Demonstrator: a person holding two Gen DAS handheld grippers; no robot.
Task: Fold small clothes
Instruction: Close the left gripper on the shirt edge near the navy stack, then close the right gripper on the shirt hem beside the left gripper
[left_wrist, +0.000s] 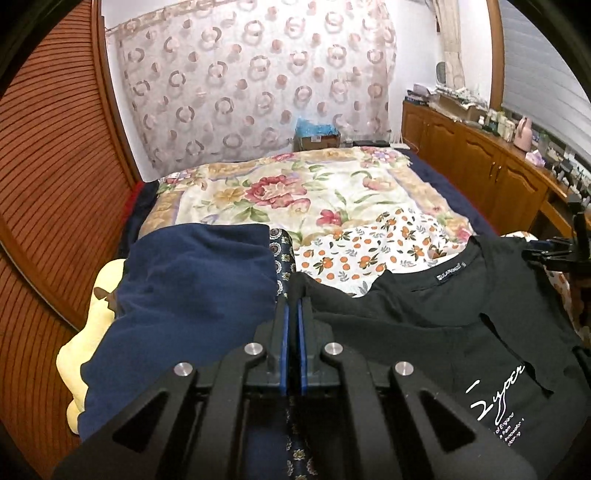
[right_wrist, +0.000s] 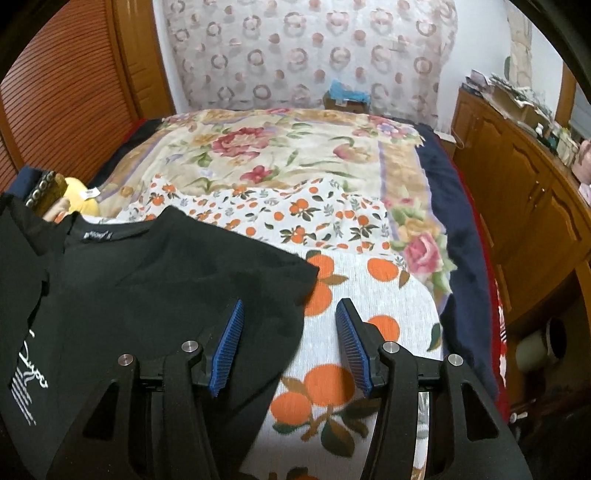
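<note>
We see the left claw (left_wrist: 294, 306) level, pads pressed together on the black T-shirt's (left_wrist: 424, 325) sleeve edge, beside a navy garment (left_wrist: 192, 295). The shirt lies on the bed's orange-print cloth (right_wrist: 354, 295). The right claw (right_wrist: 291, 317) hovers spread wide, holding nothing, its left pad over the shirt's other sleeve.

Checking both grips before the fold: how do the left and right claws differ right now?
The left claw has its blue pads pressed together at the black T-shirt's edge; the right claw stands wide open. The left seems to pinch fabric; the right holds nothing, one finger over the shirt. Both have ribbed blue pads.
</note>
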